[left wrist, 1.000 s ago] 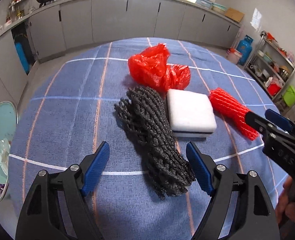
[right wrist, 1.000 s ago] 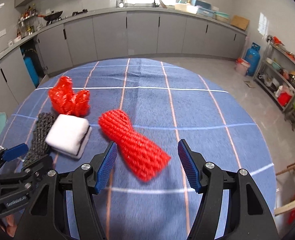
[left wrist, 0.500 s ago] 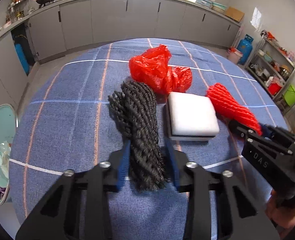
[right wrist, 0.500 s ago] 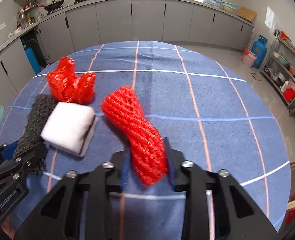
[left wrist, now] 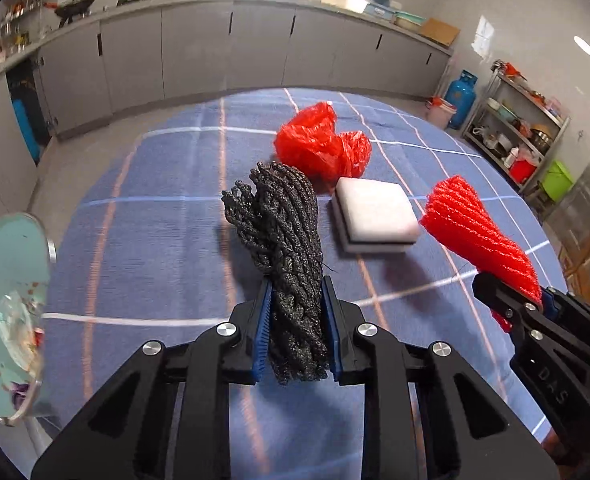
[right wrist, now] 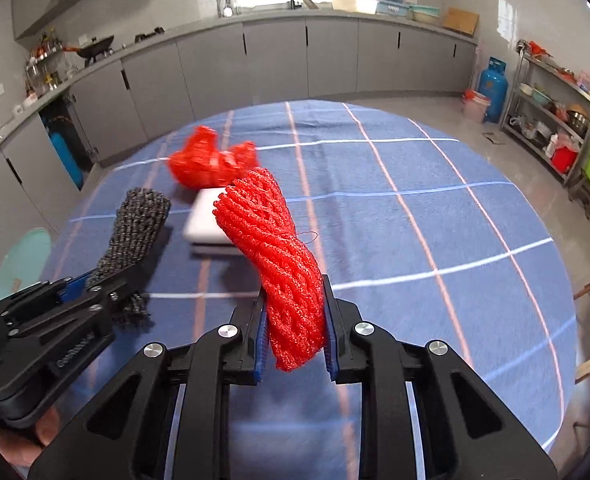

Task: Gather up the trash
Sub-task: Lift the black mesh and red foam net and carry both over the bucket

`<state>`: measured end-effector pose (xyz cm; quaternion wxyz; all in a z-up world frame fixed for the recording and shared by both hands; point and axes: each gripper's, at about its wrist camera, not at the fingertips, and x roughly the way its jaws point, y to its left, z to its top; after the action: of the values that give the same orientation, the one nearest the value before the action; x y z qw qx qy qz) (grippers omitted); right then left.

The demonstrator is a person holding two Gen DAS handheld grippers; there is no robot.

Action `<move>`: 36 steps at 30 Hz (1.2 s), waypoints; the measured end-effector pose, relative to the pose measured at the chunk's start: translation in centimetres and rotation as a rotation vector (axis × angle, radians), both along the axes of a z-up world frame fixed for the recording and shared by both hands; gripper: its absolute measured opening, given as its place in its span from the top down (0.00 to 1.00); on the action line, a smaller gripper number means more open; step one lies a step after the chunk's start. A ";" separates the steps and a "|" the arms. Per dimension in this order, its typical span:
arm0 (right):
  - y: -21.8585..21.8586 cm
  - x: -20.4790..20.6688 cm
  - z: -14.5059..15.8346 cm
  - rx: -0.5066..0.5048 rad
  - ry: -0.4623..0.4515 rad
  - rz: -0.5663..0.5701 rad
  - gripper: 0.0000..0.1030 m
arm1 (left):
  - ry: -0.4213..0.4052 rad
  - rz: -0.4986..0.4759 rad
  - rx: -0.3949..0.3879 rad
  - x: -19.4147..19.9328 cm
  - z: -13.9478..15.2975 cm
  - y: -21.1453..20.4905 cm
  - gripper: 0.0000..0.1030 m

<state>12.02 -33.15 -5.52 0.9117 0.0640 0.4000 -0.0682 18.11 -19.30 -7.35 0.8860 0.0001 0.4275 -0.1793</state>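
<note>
Black mesh [left wrist: 291, 248] being pinched by closing left gripper [left wrist: 295, 332], red mesh [right wrist: 279, 256] by closing right gripper [right wrist: 293, 334], for carrying to bin [left wrist: 7, 312].

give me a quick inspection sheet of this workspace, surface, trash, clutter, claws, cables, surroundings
surface: round table with blue checked cloth, no spills seen
job's things: black foam net and red foam net both lifted; crumpled red plastic bag and white sponge block lie on the cloth
clutter: nothing seen
claws: left claw closing, pads pressing the black net; right claw closing, pads pressing the red net
cables: nothing seen
surroundings: grey kitchen cabinets, blue gas cylinder, metal shelf rack, teal trash bin beside the table
</note>
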 end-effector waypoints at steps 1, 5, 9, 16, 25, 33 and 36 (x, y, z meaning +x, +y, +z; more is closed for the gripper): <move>0.5 -0.3 0.2 0.003 -0.007 0.002 0.78 | -0.013 -0.002 0.007 -0.2 0.3 0.4 0.77; 3.3 -1.4 0.9 0.007 -0.028 0.030 0.78 | -0.054 0.003 0.015 -1.8 1.1 2.9 0.77; 6.6 -1.9 1.6 -0.004 -0.052 0.064 0.78 | -0.078 0.039 0.006 -2.9 1.7 5.9 0.77; 12.0 -2.5 2.7 -0.030 -0.104 0.129 0.78 | -0.143 0.097 -0.007 -4.8 3.6 11.1 0.77; 17.6 -2.8 3.8 -0.063 -0.134 0.236 0.78 | -0.199 0.178 -0.014 -7.2 5.0 16.7 0.77; 21.7 -2.7 4.2 -0.079 -0.157 0.305 0.78 | -0.210 0.243 -0.030 -8.3 5.3 20.7 0.77; 22.8 -2.4 4.3 -0.079 -0.161 0.326 0.78 | -0.209 0.263 -0.032 -8.3 5.4 21.6 0.77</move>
<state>9.58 -10.37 -1.21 0.9416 -0.0324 0.3279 0.0700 9.79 2.31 -1.95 0.9414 -0.0514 0.3264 -0.0677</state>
